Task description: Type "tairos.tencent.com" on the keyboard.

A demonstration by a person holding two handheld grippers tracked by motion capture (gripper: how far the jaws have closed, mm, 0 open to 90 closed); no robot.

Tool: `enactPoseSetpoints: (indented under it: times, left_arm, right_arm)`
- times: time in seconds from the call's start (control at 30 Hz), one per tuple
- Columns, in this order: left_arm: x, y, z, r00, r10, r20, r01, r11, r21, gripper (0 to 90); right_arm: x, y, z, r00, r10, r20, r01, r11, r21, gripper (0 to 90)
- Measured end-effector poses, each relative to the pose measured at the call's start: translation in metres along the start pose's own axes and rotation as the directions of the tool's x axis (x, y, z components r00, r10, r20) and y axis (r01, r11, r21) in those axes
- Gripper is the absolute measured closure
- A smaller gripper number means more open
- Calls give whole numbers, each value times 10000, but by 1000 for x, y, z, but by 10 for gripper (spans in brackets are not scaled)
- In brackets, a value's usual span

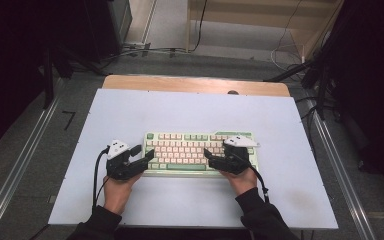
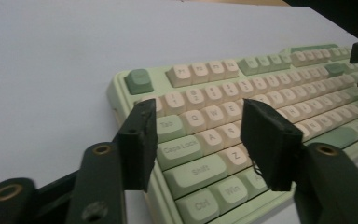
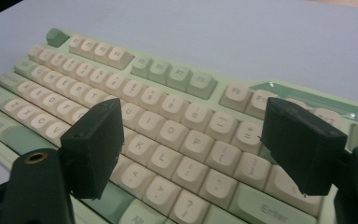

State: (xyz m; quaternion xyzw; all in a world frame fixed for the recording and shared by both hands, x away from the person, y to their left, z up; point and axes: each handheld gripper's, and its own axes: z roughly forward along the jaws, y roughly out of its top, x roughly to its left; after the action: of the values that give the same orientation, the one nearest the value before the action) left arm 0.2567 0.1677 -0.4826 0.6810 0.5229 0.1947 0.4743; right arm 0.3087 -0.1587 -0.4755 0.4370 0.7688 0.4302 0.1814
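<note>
A mint-green keyboard (image 1: 200, 150) with cream and green keycaps lies flat near the middle of the table. My left gripper (image 1: 145, 153) sits at its left end, jaws apart over the Tab, Caps Lock and Shift keys (image 2: 182, 149). In the left gripper view the gripper (image 2: 198, 109) holds nothing, and the keyboard (image 2: 270, 84) runs off to the right. My right gripper (image 1: 213, 152) hovers over the keyboard's right half. In the right gripper view its jaws (image 3: 193, 109) stand wide above the letter and punctuation keys (image 3: 168, 135), with nothing gripped.
The table has a pale blue top (image 1: 190, 110) with a wooden strip (image 1: 195, 84) along its far edge. Metal rails (image 1: 340, 165) run along both sides on the floor. Cables and a wooden shelf (image 1: 260, 20) lie beyond the table.
</note>
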Motion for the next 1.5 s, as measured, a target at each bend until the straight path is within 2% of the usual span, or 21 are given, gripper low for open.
enactPoseSetpoints:
  times: [0.27, 0.37, 0.4, 0.43, 0.6, 0.77, 1.07, 1.3, 1.5]
  left_arm:
    - [-11, 6, 18, 9972, 443, 609, -453, 9989, 151, 755]
    - [-14, 8, 23, 9965, 567, 617, -578, 9982, 156, 858]
    - [-15, 9, 26, 9963, 585, 633, -597, 9981, 174, 858]
    - [-16, 10, 28, 9955, 688, 647, -702, 9973, 207, 895]
    - [-23, 14, 44, 9929, 662, 989, -708, 9965, 439, 900]
    - [-27, 16, 53, 9918, 660, 1094, -732, 9953, 634, 900]
    - [-36, 17, 66, 9895, 1001, 1045, -1095, 9900, 890, 900]
    - [-36, 16, 69, 9903, 1077, 883, -1167, 9878, 1036, 900]
    - [-36, 15, 72, 9896, 1110, 916, -1215, 9855, 1184, 900]
  right_arm:
    - [-10, -9, -13, 9983, 246, 522, -244, 9997, -35, 208]
    - [-14, -12, -18, 9970, 326, 699, -322, 9995, -69, 215]
    - [-14, -12, -18, 9970, 326, 699, -322, 9995, -69, 215]
    - [-16, -13, -20, 9964, 373, 765, -368, 9993, -75, 216]
    - [-21, -18, -27, 9937, 527, 987, -517, 9986, -123, 218]
    - [-24, -20, -29, 9920, 629, 1097, -624, 9980, -81, 222]
    - [-26, -23, -33, 9905, 720, 1168, -710, 9974, -123, 227]
    - [-27, -23, -34, 9899, 783, 1185, -775, 9969, -114, 231]
    - [-26, -23, -32, 9905, 790, 1124, -788, 9969, -65, 232]
